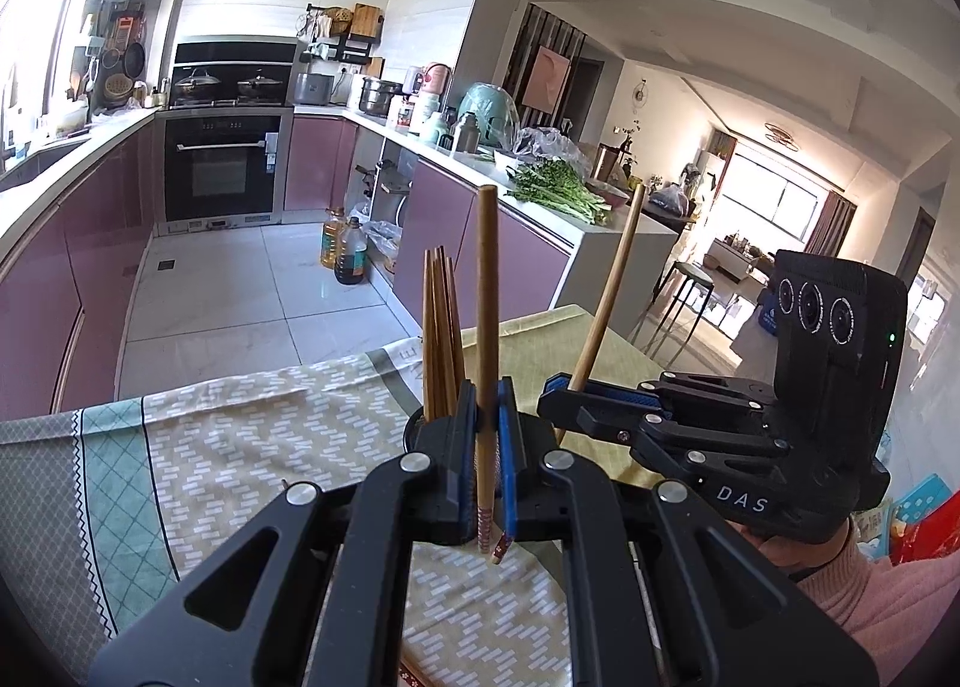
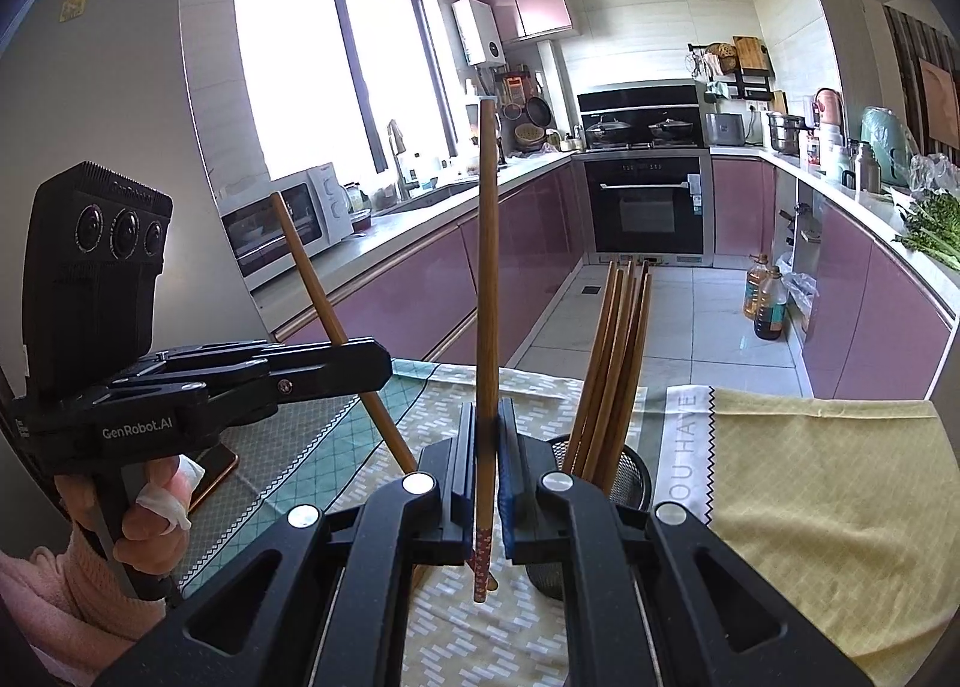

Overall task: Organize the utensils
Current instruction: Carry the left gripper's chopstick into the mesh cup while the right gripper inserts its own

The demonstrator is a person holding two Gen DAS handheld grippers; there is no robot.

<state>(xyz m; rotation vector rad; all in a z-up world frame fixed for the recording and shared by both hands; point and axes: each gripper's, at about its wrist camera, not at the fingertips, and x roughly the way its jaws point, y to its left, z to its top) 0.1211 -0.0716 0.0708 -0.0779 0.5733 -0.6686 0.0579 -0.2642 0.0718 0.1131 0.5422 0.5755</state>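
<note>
— Over the patterned tablecloth [image 2: 810, 477] on the table, what have you got, going from your left?

— On my left side, my left gripper [image 1: 487, 417] has its fingers [image 1: 461, 447] pressed onto one brown chopstick [image 1: 487, 315]; it stands close to upright, its patterned end poking out below the pads; in the right wrist view it leans somewhat, but that may be the lens.

— And past that?

— Between my two hands sits the black mesh holder [image 2: 630, 477], on the cloth; a bundle of chopsticks [image 2: 618, 363] already stands in it, splayed a little; I cannot count them surely.

— Then the right?

— My right gripper [image 2: 487, 435] pinches a second chopstick [image 2: 487, 279], also about vertical, patterned end down; its fingers [image 2: 516, 465] are closed on the stick, nothing else between them.

— Where are the two sticks against the holder?

— Both hang just beside it, low ends about level with its rim or a little under, as far as I can judge; neither is inside yet.

— So how far along are you?

— Well on, I would say; most of the chopsticks look stowed; these two are left to drop in; I see no loose utensil on the cloth within view, though my own frames hide much of the near table.

— Anything awkward?

— The holder is narrow and already crowded; I should lift each stick above the rim before lowering, one at a time.
</note>
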